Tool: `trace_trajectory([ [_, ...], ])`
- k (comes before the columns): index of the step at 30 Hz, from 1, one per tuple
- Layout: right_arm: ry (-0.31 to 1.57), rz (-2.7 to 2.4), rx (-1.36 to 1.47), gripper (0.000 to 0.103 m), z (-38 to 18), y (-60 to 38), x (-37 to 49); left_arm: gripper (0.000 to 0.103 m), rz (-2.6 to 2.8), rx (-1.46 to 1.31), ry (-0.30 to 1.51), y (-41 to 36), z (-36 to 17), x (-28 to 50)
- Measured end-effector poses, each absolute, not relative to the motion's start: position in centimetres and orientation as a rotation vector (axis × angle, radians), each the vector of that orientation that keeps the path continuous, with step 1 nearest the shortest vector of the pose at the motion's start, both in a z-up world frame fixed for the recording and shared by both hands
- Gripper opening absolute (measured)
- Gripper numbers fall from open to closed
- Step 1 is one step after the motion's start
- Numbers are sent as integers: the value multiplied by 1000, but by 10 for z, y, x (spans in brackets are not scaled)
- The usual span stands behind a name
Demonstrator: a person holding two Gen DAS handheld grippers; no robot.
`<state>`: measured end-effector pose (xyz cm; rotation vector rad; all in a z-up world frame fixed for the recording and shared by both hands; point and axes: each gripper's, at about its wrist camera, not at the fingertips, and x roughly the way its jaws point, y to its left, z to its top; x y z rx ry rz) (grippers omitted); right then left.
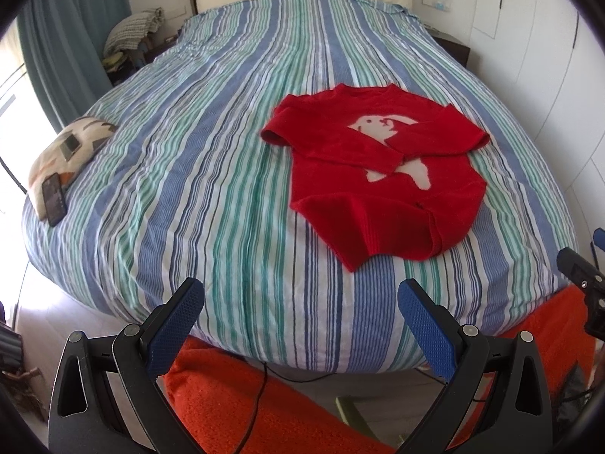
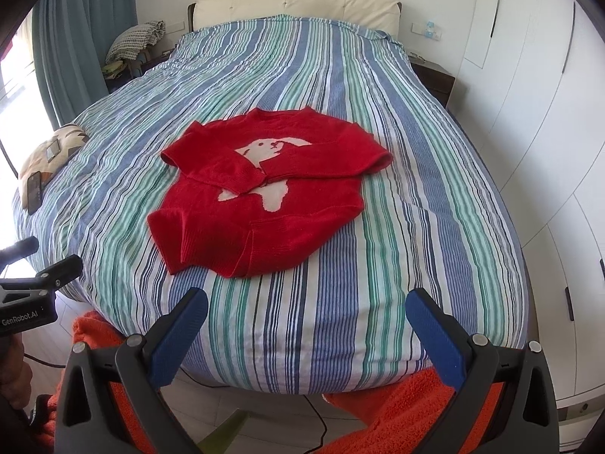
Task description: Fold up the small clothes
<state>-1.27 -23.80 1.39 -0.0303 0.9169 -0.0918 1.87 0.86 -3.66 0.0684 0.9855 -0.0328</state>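
Note:
A small red sweater (image 1: 382, 185) with a pale animal figure on the chest lies flat on the striped bedspread (image 1: 211, 174), both sleeves folded in across the front and the hem's left corner turned up. In the right wrist view the sweater (image 2: 264, 189) sits left of centre on the bedspread (image 2: 397, 227). My left gripper (image 1: 300, 291) hangs open off the bed's near edge, short of the sweater, with nothing between its fingers. The right gripper (image 2: 308, 300) is open too, over the near edge, empty. Its black body shows at the left wrist view's right edge (image 1: 584, 283).
A patterned cushion (image 1: 64, 159) with a phone (image 1: 55, 198) leaning on it lies at the bed's left edge. Orange fabric (image 1: 234, 397) and a cable lie on the floor below. White wardrobe doors (image 2: 529, 132) line the right side; a nightstand (image 2: 433, 75) stands by the headboard.

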Motion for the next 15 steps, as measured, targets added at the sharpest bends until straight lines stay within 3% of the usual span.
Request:
trace_trajectory([
  [6, 906, -83, -7, 103, 0, -249, 18, 102, 12, -91, 1082, 48, -63, 37],
  [10, 940, -91, -55, 103, -25, -246, 43, 102, 8, -68, 1044, 50, -77, 41],
  [15, 1033, 34, 62, 103, -73, -241, 112, 101, -140, -158, 1150, 41, -142, 97],
])
